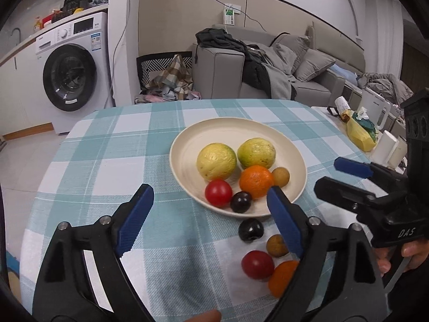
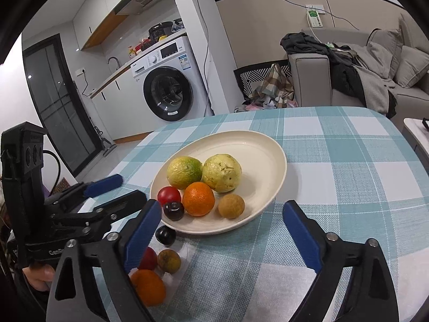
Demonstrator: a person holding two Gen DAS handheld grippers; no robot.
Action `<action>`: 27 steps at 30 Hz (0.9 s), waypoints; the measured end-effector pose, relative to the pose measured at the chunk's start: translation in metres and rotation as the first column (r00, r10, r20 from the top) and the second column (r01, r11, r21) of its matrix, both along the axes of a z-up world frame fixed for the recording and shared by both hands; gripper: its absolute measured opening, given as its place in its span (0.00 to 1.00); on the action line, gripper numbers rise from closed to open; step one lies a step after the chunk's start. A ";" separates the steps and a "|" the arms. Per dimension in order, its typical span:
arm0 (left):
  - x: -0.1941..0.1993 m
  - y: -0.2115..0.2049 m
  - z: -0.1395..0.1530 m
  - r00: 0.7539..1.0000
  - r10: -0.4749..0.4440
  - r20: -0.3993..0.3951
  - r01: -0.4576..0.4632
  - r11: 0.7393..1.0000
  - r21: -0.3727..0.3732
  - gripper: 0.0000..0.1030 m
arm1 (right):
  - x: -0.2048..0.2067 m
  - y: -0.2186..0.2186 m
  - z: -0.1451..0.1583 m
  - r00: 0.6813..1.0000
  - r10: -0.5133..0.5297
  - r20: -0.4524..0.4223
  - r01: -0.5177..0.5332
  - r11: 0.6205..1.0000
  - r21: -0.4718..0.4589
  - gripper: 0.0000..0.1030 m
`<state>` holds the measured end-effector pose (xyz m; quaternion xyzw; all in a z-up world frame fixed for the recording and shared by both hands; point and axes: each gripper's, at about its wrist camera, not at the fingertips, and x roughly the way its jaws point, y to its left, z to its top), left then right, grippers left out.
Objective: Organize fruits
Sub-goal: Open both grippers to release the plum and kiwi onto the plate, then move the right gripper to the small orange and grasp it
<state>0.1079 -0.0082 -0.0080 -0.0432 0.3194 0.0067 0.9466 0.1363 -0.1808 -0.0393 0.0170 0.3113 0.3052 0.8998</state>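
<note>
A cream plate [image 1: 187, 145] [image 2: 268, 147] sits mid-table on the checked cloth and holds several fruits: two yellow-green ones [image 1: 216, 165], an orange [image 1: 256, 181] [image 2: 199, 198], a red tomato [image 1: 218, 192], a dark plum [image 1: 240, 201] and a brown longan [image 2: 231, 205]. On the cloth just in front of the plate lie another plum [image 1: 251, 230] [image 2: 165, 235], a longan [image 1: 277, 245], a tomato [image 1: 257, 264] and an orange [image 2: 148, 285]. My left gripper [image 1: 210, 189] [image 2: 132, 186] is open above the plate's near edge, holding nothing. My right gripper [image 2: 222, 204] [image 1: 327, 173] is open and holds nothing.
The round table's far edge [image 1: 214, 102] drops toward a washing machine [image 1: 69, 77], a laundry basket [image 1: 166, 75] and a grey sofa [image 1: 308, 75]. A white side table [image 1: 362, 134] at right carries a kettle and packets. A hand [image 1: 413, 255] grips the right tool.
</note>
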 end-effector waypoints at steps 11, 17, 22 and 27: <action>-0.036 0.005 0.001 0.999 0.038 0.025 -0.039 0.998 0.042 0.99 | -0.014 0.009 0.000 0.999 0.030 0.030 -0.027 0.995 -0.093 1.00; -0.048 0.000 -0.006 1.000 0.029 -0.002 -0.029 0.999 0.045 0.99 | -0.021 0.008 -0.004 0.998 0.052 0.024 -0.048 0.989 -0.143 1.00; -0.059 -0.006 -0.006 1.000 0.019 0.001 -0.019 0.999 0.047 0.99 | -0.029 0.007 -0.007 0.998 0.070 -0.002 -0.070 0.985 -0.157 1.00; -0.070 -0.007 -0.005 1.000 0.017 0.003 -0.017 0.999 0.043 0.99 | -0.046 0.012 -0.008 0.993 0.111 -0.025 -0.114 0.979 -0.168 1.00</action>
